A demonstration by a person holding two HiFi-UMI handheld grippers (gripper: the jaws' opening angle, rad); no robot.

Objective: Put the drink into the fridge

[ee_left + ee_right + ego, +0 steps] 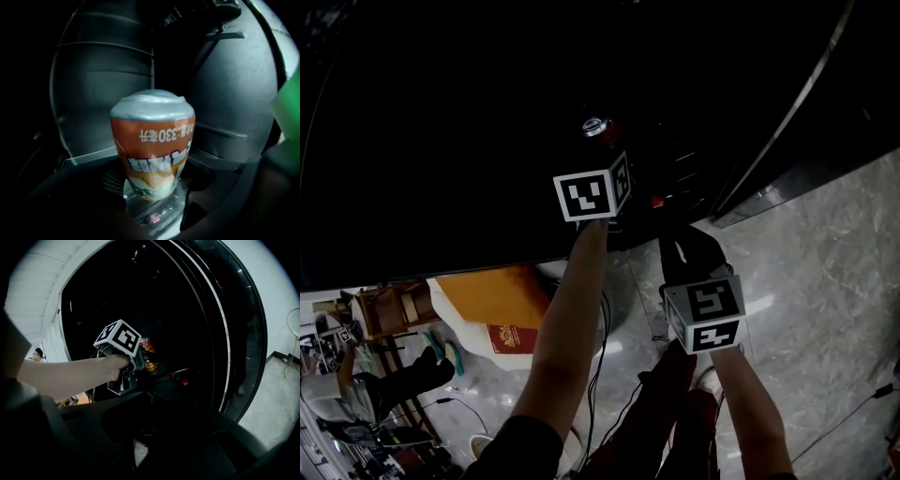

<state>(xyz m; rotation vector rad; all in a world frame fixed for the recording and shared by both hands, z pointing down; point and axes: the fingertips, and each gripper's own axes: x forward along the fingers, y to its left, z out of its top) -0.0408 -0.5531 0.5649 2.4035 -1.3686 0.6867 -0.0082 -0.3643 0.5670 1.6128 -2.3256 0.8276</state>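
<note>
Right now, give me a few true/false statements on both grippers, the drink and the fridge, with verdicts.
1. The left gripper has its jaws shut on the drink bottle. True.
2. The bottle's label is blue. False: it is orange with white print, including "330".
3. The right gripper holds a second bottle. False: nothing shows between its jaws, which stand apart.
4. The fridge is open, and the left gripper reaches into its dark interior. True.
</note>
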